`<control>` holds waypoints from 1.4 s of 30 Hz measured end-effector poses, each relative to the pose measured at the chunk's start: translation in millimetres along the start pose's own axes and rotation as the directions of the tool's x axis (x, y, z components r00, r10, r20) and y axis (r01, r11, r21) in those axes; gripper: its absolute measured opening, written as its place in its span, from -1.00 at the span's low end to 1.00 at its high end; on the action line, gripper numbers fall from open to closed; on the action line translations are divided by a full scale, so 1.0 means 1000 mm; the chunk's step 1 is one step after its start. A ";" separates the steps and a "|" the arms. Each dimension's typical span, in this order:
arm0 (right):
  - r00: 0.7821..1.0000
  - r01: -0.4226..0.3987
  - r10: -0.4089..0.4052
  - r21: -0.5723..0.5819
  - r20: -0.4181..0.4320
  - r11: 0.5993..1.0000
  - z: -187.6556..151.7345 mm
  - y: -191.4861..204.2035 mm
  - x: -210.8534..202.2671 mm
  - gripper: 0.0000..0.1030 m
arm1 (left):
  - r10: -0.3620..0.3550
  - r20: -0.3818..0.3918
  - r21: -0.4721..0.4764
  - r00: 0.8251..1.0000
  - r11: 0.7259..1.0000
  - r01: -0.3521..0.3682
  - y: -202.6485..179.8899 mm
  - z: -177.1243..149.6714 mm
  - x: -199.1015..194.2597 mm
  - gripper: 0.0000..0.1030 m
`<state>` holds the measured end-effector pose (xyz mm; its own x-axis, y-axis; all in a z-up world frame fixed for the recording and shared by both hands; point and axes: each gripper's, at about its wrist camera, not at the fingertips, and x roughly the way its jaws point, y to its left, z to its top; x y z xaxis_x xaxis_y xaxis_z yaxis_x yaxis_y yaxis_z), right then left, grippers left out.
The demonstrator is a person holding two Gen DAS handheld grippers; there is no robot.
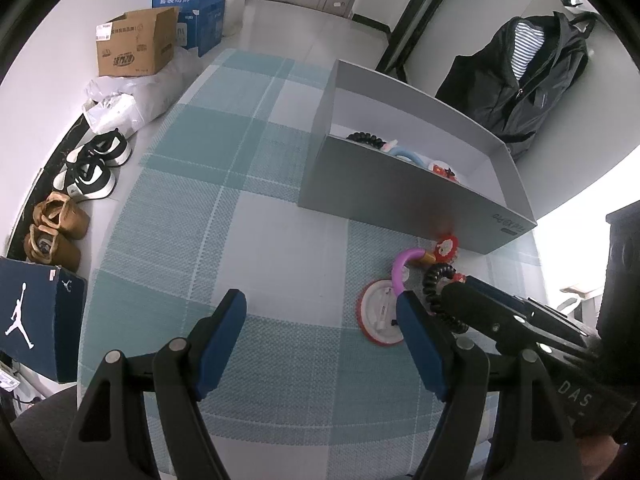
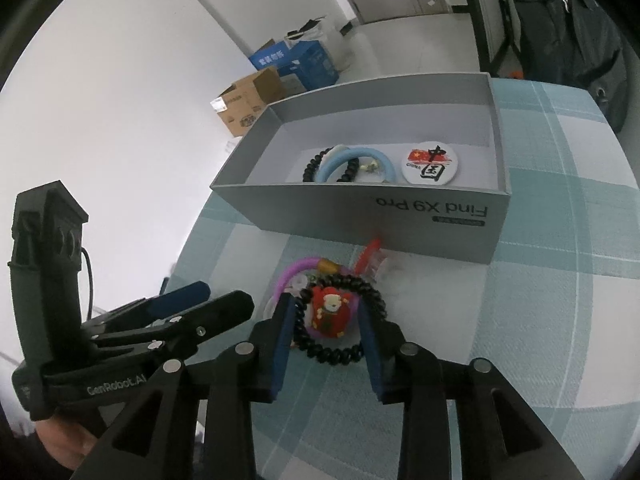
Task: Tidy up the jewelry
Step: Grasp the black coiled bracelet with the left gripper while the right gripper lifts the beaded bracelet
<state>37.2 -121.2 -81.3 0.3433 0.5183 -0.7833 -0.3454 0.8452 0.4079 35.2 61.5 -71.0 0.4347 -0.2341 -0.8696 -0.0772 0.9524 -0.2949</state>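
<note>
A grey phone box (image 2: 440,216) stands open on the checked tablecloth (image 2: 540,320). Inside it lie a black bead bracelet (image 2: 309,168), a light blue ring (image 2: 352,156) and a round printed badge (image 2: 430,162). In front of the box lie a purple ring (image 2: 294,272), a red clip (image 2: 370,254) and a black coil band (image 2: 340,356) with a red charm (image 2: 332,312). My right gripper (image 2: 326,320) straddles the coil band and charm, jaws apart, pads not pressing. To its left my left gripper (image 1: 322,304) hovers wide open over bare cloth. A red-rimmed white disc (image 1: 376,316) sits beside its right finger.
The table edge runs down the left side, with shoes (image 1: 92,168), a cardboard box (image 1: 136,44) and a dark blue shoebox (image 1: 36,320) on the floor beyond it. A dark jacket (image 1: 520,80) hangs behind the grey box (image 1: 400,200).
</note>
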 end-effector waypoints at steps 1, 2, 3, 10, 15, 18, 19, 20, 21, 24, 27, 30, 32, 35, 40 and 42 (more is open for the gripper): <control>1.000 -0.002 0.002 0.003 -0.001 1.000 0.001 0.002 0.001 -0.38 | 0.002 0.000 0.000 1.000 1.000 -0.002 0.000 0.000 0.000 0.43; 1.000 -0.005 0.005 0.004 -0.004 1.000 0.002 0.001 0.002 -0.42 | 0.003 0.000 0.000 1.000 1.000 -0.003 0.000 0.001 0.000 0.43; 1.000 -0.007 0.008 0.005 -0.004 1.000 0.003 0.000 0.002 -0.46 | 0.002 0.001 -0.001 1.000 1.000 -0.002 0.000 0.002 0.001 0.43; 1.000 -0.029 0.029 0.011 0.000 1.000 -0.001 -0.004 -0.002 -0.69 | -0.003 0.006 -0.015 1.000 1.000 0.003 0.001 0.006 0.002 0.43; 0.998 -0.054 0.053 0.033 0.033 0.998 0.001 -0.008 -0.015 -0.69 | -0.030 -0.006 0.003 1.000 1.000 0.030 -0.002 0.011 0.004 0.43; 0.996 -0.073 0.070 0.049 0.057 0.996 0.003 -0.011 -0.024 -0.69 | -0.045 -0.019 0.036 0.999 0.998 0.046 -0.010 0.014 0.007 0.43; 0.995 -0.075 0.072 0.051 0.064 0.996 0.003 -0.012 -0.026 -0.69 | -0.048 -0.020 0.046 0.999 0.998 0.048 -0.013 0.014 0.007 0.43; 0.995 -0.076 0.072 0.053 0.071 0.996 0.004 -0.013 -0.029 -0.69 | -0.053 -0.018 0.055 0.998 0.997 0.054 -0.015 0.014 0.007 0.43; 0.994 -0.078 0.074 0.056 0.078 0.995 0.004 -0.014 -0.031 -0.69 | -0.060 -0.019 0.070 0.998 0.996 0.061 -0.019 0.014 0.006 0.43; 0.993 -0.073 0.066 0.069 0.099 0.995 0.005 -0.021 -0.039 -0.69 | -0.100 -0.013 0.110 0.995 0.989 0.101 -0.031 0.013 -0.002 0.42; 0.991 -0.065 0.053 0.096 0.119 0.993 0.007 -0.032 -0.047 -0.69 | -0.134 -0.001 0.180 0.991 0.975 0.132 -0.045 0.009 -0.010 0.42; 0.988 -0.057 0.039 0.123 0.147 0.991 0.008 -0.043 -0.057 -0.69 | -0.142 -0.019 0.238 0.990 0.961 0.142 -0.060 0.004 -0.008 0.42; 0.987 -0.059 0.036 0.137 0.159 0.989 0.008 -0.047 -0.062 -0.69 | -0.147 -0.035 0.259 0.989 0.954 0.151 -0.067 0.002 -0.005 0.40; 0.986 -0.060 0.036 0.143 0.166 0.988 0.008 -0.053 -0.068 -0.69 | -0.124 -0.048 0.298 0.991 0.945 0.133 -0.079 0.001 0.001 0.30; 0.985 -0.060 0.036 0.143 0.169 0.988 0.007 -0.058 -0.074 -0.69 | -0.061 -0.089 0.320 0.994 0.943 0.086 -0.083 0.001 0.015 -0.11; 0.984 -0.063 0.036 0.151 0.176 0.987 0.007 -0.060 -0.076 -0.69 | -0.019 -0.078 0.334 0.997 0.941 0.045 -0.085 -0.001 0.019 -0.31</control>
<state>37.7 -210.2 -42.7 0.4789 0.5631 -0.6735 -0.2306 0.8209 0.5224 48.8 -23.8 -63.2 0.3644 -0.2672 -0.8921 0.2466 0.9514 -0.1842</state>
